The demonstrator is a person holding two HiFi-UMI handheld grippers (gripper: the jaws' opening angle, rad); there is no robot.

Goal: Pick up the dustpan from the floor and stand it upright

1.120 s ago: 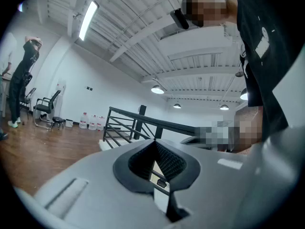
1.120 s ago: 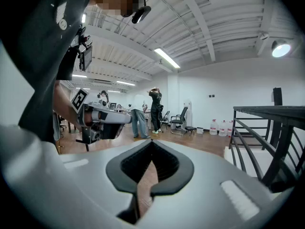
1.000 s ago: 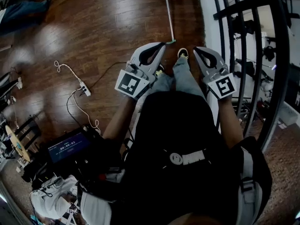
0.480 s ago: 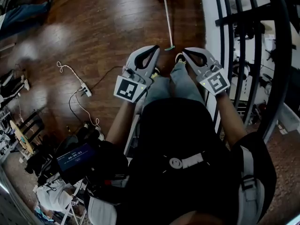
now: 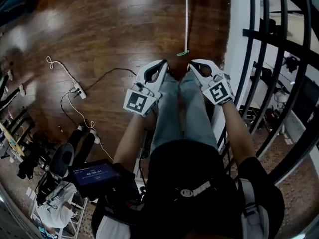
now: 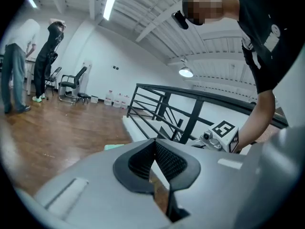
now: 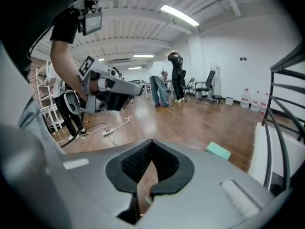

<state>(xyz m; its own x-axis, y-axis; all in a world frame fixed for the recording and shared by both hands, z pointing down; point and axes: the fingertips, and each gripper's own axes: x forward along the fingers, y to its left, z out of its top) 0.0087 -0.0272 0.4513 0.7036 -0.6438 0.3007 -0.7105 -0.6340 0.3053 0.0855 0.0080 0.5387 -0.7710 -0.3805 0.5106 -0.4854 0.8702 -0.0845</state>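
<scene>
Over legs [image 5: 174, 108] — left tool [image 5: 165, 62], right tool [image 5: 191, 64] pointing forward.

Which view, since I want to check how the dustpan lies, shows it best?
The head view: the dustpan lies flat on the wood floor with its long handle in full sight, though the top edge cuts off the pan. The right gripper view shows only its green pan; the left gripper view shows just a green sliver.

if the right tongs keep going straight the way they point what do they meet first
Most likely the near end of the dustpan handle, lying on the wood floor just ahead of the right tongs. Nothing else shows between them. Depth is hard to judge.
</scene>
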